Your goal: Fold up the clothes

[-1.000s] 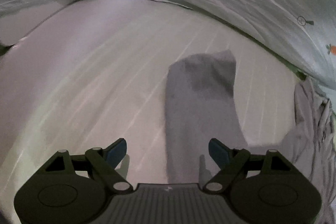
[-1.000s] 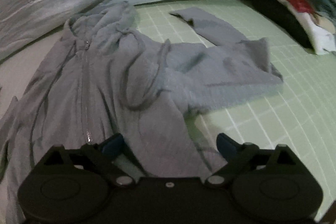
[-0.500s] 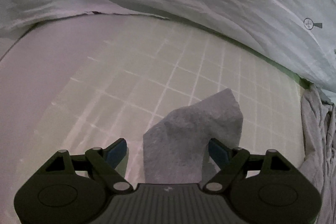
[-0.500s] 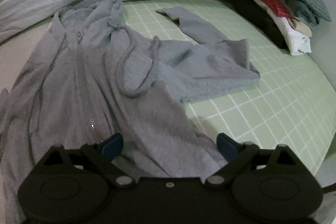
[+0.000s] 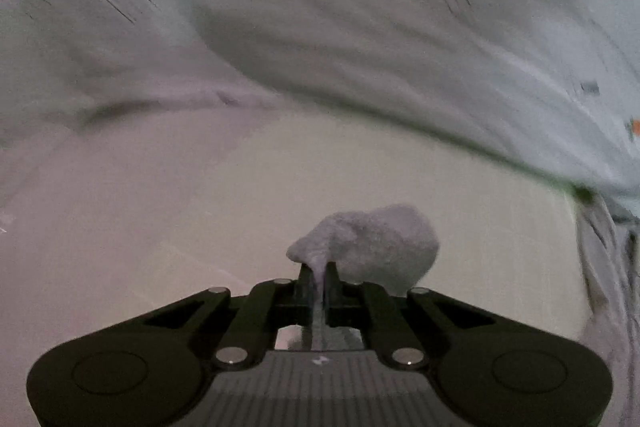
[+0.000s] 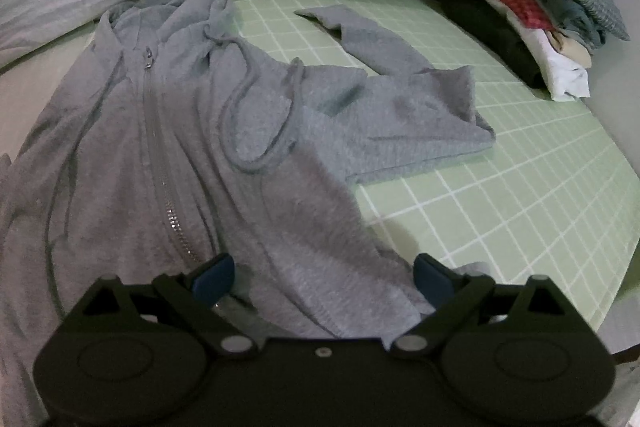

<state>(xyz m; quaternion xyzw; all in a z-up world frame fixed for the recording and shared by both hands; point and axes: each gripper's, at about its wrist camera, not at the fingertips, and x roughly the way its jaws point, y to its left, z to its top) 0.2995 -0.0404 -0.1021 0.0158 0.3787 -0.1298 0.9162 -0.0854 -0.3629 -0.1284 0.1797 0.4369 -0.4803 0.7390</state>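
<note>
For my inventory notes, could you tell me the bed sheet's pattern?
Pale green sheet with a white grid, clearest in the right wrist view.

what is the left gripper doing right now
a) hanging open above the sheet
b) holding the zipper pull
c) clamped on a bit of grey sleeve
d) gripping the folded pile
c: the left gripper is shut, with the grey sleeve bunched up from between its fingers.
</note>
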